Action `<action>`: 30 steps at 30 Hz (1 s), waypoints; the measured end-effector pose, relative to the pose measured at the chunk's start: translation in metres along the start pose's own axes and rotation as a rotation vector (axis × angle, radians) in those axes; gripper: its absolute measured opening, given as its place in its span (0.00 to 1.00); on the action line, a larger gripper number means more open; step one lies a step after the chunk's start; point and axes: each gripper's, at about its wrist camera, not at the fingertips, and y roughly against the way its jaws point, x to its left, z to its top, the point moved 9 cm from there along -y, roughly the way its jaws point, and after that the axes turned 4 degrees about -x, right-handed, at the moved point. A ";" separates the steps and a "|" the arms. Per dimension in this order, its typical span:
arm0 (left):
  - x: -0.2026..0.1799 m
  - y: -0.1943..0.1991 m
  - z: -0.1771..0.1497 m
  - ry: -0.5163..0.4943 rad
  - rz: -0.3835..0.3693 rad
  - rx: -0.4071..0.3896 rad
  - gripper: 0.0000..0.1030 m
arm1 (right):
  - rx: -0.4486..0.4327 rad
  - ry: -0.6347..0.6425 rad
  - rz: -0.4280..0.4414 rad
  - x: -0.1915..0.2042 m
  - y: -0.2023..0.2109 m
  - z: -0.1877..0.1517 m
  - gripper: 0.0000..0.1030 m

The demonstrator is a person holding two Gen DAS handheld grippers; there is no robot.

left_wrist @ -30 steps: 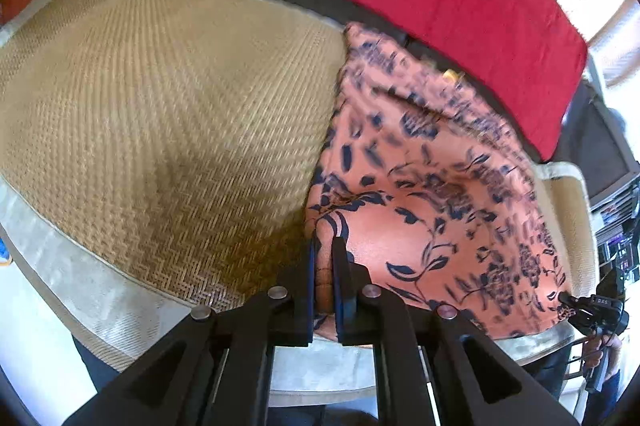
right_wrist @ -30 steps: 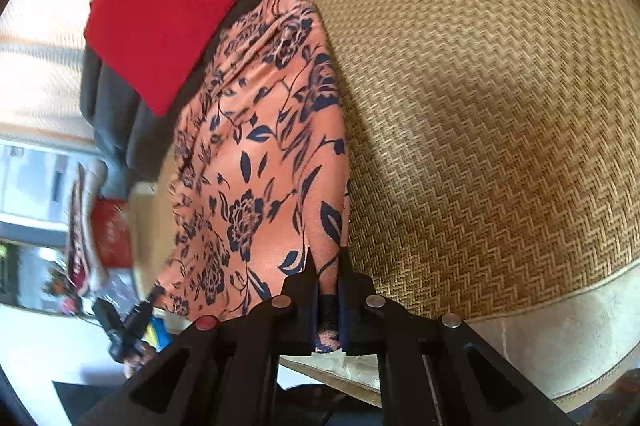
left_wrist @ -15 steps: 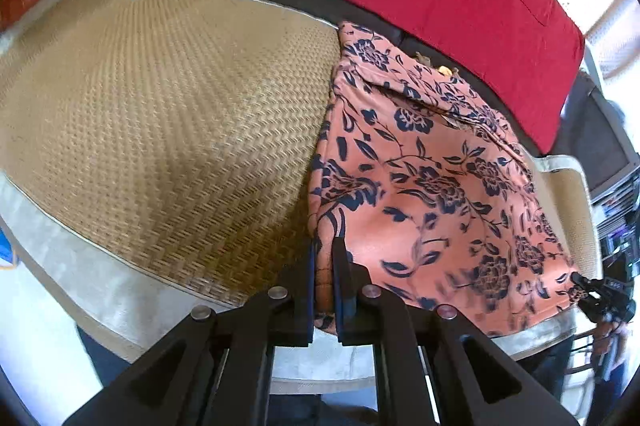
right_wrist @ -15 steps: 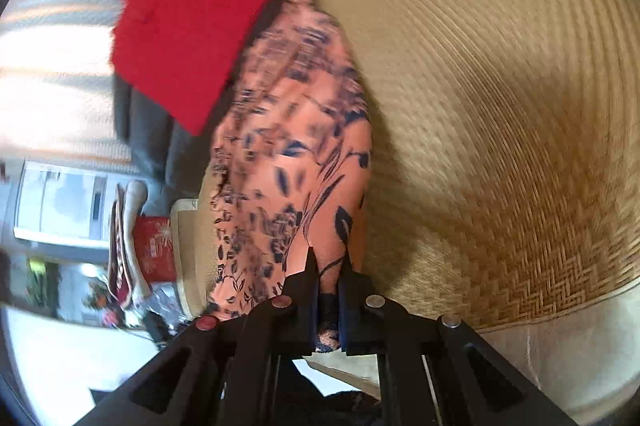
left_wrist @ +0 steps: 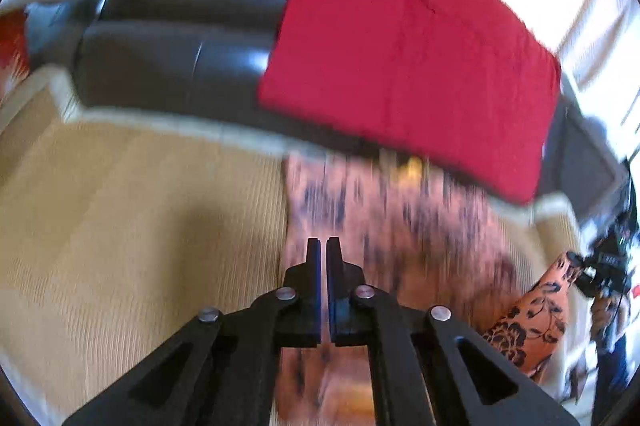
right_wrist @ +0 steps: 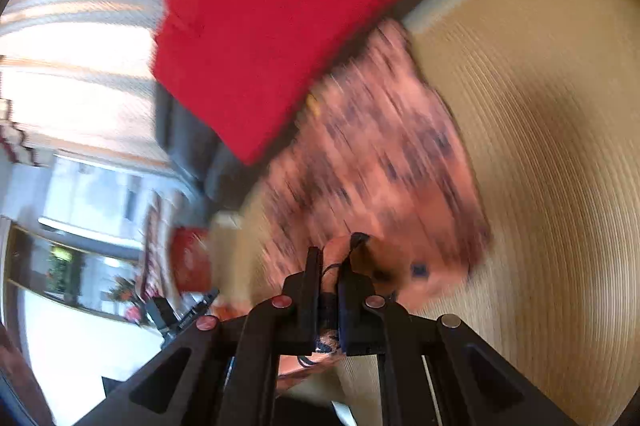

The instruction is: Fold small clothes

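An orange garment with dark blue flowers [left_wrist: 392, 218] lies on a woven straw mat [left_wrist: 132, 209], blurred by motion. My left gripper [left_wrist: 323, 246] is shut with its fingers over the garment's left edge; cloth shows below the jaws. In the right wrist view the same garment [right_wrist: 380, 161] is blurred, and my right gripper [right_wrist: 330, 258] is shut on a bunched corner of it, with cloth and a dark thread between the fingers. That lifted corner, held by the right gripper, shows at the right of the left wrist view [left_wrist: 536, 322].
A red cushion [left_wrist: 408, 53] leans on the black sofa back [left_wrist: 192, 25] just behind the garment. The mat [right_wrist: 552, 185] has a pale cloth border. A room with windows and furniture lies beyond the sofa's end [right_wrist: 80, 226].
Both grippers have swung forward toward the sofa back, carrying the garment's near edge up and over; the views now point at the cushion and are motion-blurred.
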 end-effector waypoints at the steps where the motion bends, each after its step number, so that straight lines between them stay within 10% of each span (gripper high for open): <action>1: 0.004 -0.015 0.016 0.030 0.014 -0.012 0.02 | -0.024 -0.007 0.016 0.002 -0.007 0.023 0.07; 5: 0.023 -0.100 0.045 0.037 0.099 0.009 0.02 | -0.156 -0.014 -0.029 -0.025 -0.052 0.109 0.11; 8: 0.037 -0.108 0.020 0.094 0.110 0.055 0.06 | -0.100 -0.119 -0.189 -0.089 -0.095 0.117 0.12; 13: 0.039 -0.037 -0.036 -0.022 0.181 0.003 0.61 | -0.093 0.014 -0.255 -0.090 -0.083 0.084 0.22; 17: 0.004 -0.001 -0.076 -0.262 0.160 0.024 0.68 | -0.147 0.150 -0.298 -0.061 -0.048 0.056 0.72; 23: -0.048 -0.038 -0.114 -0.315 -0.072 0.245 0.69 | -0.085 0.240 -0.311 -0.043 -0.037 0.016 0.72; 30: -0.033 -0.072 -0.133 -0.156 -0.065 0.405 0.69 | -0.047 0.246 -0.305 -0.040 -0.025 -0.008 0.72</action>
